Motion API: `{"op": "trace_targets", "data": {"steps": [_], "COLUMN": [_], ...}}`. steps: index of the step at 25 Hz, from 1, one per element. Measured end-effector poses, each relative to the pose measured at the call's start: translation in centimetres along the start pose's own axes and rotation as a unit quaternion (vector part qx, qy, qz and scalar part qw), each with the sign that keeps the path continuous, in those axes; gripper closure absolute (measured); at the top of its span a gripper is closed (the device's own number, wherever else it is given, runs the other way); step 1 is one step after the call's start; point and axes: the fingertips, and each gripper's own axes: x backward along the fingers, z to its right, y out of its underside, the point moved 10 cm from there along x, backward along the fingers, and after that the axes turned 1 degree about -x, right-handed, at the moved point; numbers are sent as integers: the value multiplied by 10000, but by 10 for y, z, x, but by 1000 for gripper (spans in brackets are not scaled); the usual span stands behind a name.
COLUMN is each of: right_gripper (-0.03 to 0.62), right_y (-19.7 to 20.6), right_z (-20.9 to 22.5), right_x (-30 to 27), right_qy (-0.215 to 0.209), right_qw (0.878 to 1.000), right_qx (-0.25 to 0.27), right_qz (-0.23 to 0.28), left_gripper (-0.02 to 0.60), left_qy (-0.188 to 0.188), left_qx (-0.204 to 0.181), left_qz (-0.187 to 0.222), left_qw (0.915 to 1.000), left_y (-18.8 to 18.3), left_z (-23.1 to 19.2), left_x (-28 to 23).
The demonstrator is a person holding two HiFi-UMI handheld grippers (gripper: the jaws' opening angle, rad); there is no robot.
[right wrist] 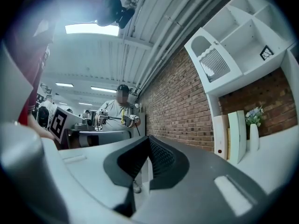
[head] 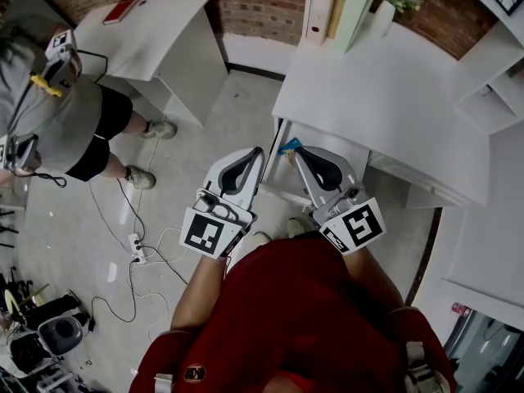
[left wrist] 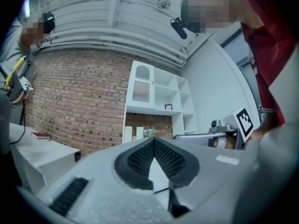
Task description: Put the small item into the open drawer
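A small blue item shows at the edge of the white desk's open drawer, right beside the tip of my right gripper. That gripper is shut. In the right gripper view its pads meet at the tip with nothing blue visible between them, so I cannot tell whether the item is pinched. My left gripper hovers just left of the drawer, also shut, and in the left gripper view the gripper has nothing between its pads. Both point toward the desk.
Another person stands at the left beside a second white desk. A power strip and cables lie on the floor. Books and a vase stand at the desk's back; a white shelf unit is at the right.
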Motion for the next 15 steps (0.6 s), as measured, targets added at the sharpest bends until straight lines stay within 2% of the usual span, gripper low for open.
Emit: {"op": "trace_targets", "data": {"steps": [15], "right_gripper": [583], "right_y": [0], "right_z": [0], "right_x": [6], "right_qy": [22], "right_qw": [9999], "right_qx": [138], "right_qz": [15], "left_gripper": [574], "left_qy": [-33], "left_qx": [-63], "left_qz": [-30], "left_qw": [10000], "left_y": [-3], "left_z": [2], "left_x": [3]}}
